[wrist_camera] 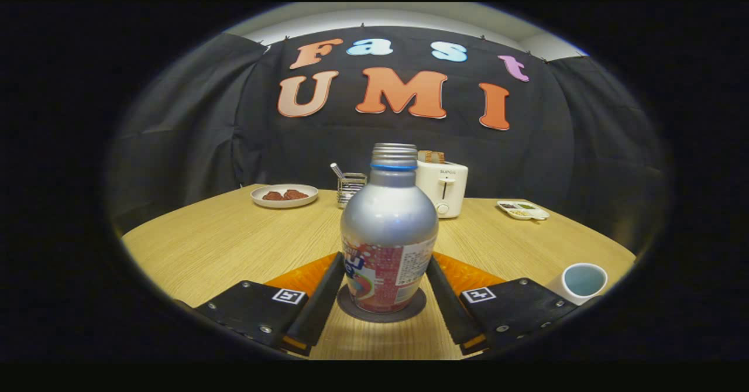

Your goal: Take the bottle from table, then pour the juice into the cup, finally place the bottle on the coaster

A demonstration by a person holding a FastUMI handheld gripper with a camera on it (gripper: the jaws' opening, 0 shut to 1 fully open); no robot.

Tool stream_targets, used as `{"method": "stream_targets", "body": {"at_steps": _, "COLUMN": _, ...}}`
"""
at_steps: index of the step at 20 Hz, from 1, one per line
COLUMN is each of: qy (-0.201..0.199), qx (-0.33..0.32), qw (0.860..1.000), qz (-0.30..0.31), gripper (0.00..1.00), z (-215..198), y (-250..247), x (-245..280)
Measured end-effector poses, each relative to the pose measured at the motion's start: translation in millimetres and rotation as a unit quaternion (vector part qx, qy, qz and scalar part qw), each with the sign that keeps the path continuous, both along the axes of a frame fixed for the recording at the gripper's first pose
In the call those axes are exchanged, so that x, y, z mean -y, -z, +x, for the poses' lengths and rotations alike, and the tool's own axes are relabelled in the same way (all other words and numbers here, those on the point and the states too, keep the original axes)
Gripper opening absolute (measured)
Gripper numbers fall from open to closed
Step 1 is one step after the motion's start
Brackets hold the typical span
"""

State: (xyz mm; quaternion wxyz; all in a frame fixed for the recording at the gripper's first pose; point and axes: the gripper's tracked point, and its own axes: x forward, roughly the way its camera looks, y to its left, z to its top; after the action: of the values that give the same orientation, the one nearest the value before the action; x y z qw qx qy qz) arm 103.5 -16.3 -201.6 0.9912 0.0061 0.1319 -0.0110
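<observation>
A silver bottle [389, 228] with a colourful label and an uncapped threaded neck stands upright on a dark round coaster [412, 311] on the wooden table [222, 246]. My gripper [386, 260] has one finger on each side of the bottle's lower body, and both fingers [325, 298] rest against the label, so it is shut on the bottle. A white cup [582, 281] with a pale blue inside stands to the right, beside the right finger's mount; its contents cannot be seen.
Beyond the bottle stand a white toaster [443, 187] and a wire holder [351, 187]. A plate with brown food [285, 195] lies at the far left, and a small divided dish [522, 209] at the far right.
</observation>
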Motion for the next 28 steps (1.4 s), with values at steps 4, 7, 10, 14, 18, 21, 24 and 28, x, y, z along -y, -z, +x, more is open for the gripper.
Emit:
{"method": "stream_targets", "body": {"at_steps": 4, "qy": -0.001, "qx": 0.008, "qw": 1.0, "qz": 0.003, "gripper": 0.91, "z": -6.5, "y": -8.5, "x": -0.3}}
{"method": "stream_targets", "body": {"at_steps": 7, "qy": -0.004, "qx": 0.013, "qw": 1.0, "qz": 0.005, "gripper": 0.97, "z": -8.0, "y": -21.5, "x": 3.4}}
{"method": "stream_targets", "body": {"at_steps": 10, "qy": -0.008, "qx": 0.026, "qw": 1.0, "qz": -0.001, "gripper": 0.97, "z": -23.2, "y": -35.5, "x": 5.5}}
{"method": "stream_targets", "body": {"at_steps": 14, "qy": -0.009, "qx": 0.06, "qw": 0.998, "qz": 0.003, "gripper": 0.97, "z": -45.5, "y": -75.6, "x": 15.1}}
{"method": "stream_targets", "body": {"at_steps": 18, "qy": 0.0, "qx": 0.08, "qw": 0.997, "qz": 0.015, "gripper": 0.96, "z": -67.1, "y": -108.4, "x": 26.5}}
{"method": "stream_targets", "body": {"at_steps": 21, "qy": 0.005, "qx": 0.079, "qw": 0.996, "qz": 0.045, "gripper": 0.97, "z": -89.0, "y": -120.2, "x": 31.8}}
{"method": "stream_targets", "body": {"at_steps": 24, "qy": 0.019, "qx": 0.095, "qw": 0.994, "qz": 0.041, "gripper": 0.97, "z": -114.1, "y": -136.9, "x": 44.4}}
{"method": "stream_targets", "body": {"at_steps": 28, "qy": 0.041, "qx": 0.114, "qw": 0.993, "qz": 0.002, "gripper": 0.97, "z": -147.7, "y": -162.9, "x": 60.7}}
